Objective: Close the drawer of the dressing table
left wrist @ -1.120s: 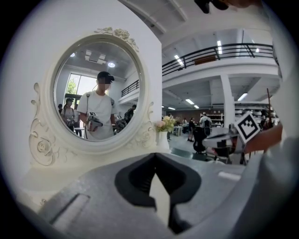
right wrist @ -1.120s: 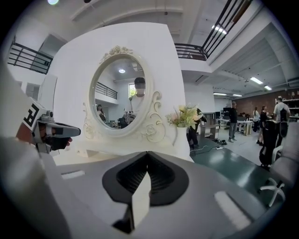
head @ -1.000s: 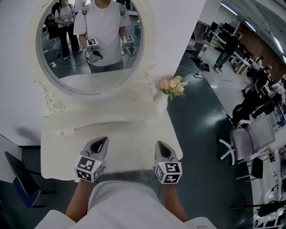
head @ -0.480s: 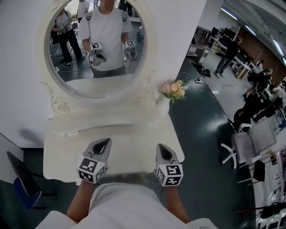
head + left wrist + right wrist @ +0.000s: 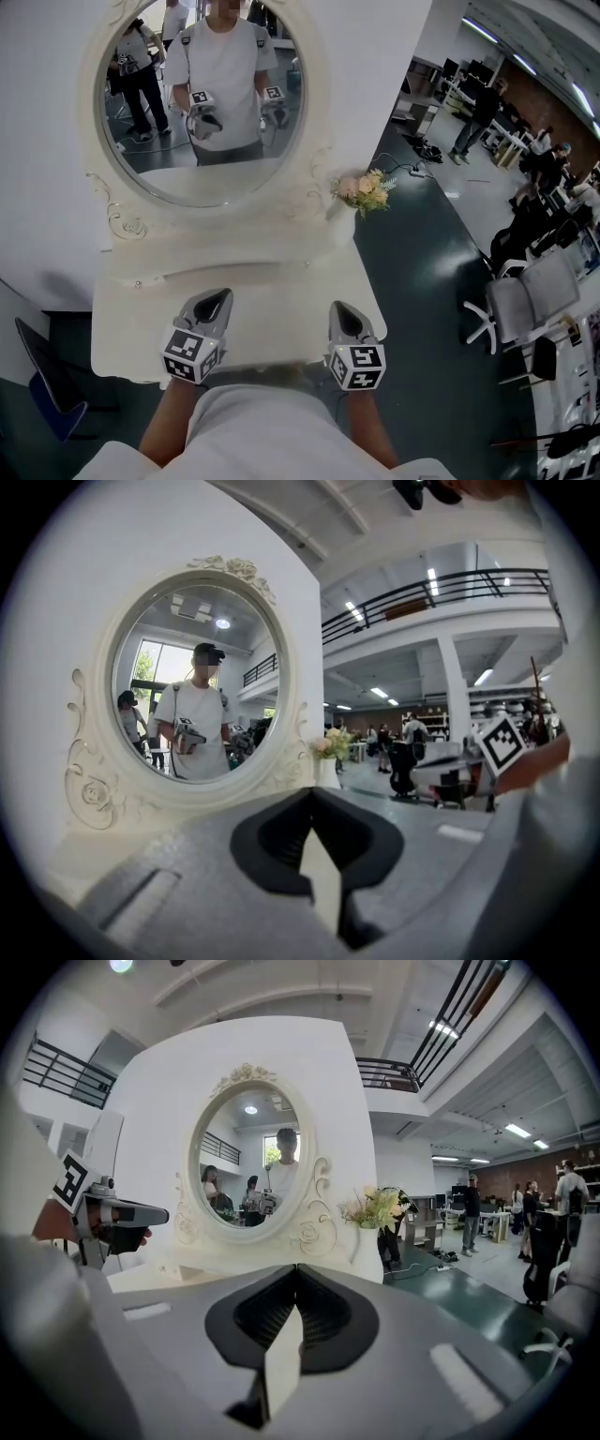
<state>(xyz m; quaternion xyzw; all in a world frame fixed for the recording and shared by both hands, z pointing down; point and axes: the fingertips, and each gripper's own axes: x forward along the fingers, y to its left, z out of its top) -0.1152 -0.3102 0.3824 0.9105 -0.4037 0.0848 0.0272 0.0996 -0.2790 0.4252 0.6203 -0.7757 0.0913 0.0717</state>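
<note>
Left tool (image 5: 216, 300) and right tool (image 5: 343, 311) hover over the bench (image 5: 281, 305), both shut and empty.
The drawer (image 5: 267, 373) shows as a grey sliver at the front edge between them. Probably rigid and free-sliding, it wants a flat push mid-front.

Level: bright, even indoor light in all three views.
Sources: ceiling strips (image 5: 480, 21) at the head view's upper right; lamps (image 5: 433, 575) at the left gripper view's upper right.
Whites: table (image 5: 272, 309) and mirror frame (image 5: 316, 103) nearly washed out.
Shadow: soft grey patch on the wall (image 5: 42, 281), left of the head view.
Sheen: dark floor (image 5: 441, 253) carries pale reflections.
Edges: both gripper views bulge, with black corners; railing (image 5: 450, 581) bowed.
Focus: left gripper (image 5: 309, 787) and right gripper (image 5: 296, 1265) soft at the bottom of their own views; background sharper.
</note>
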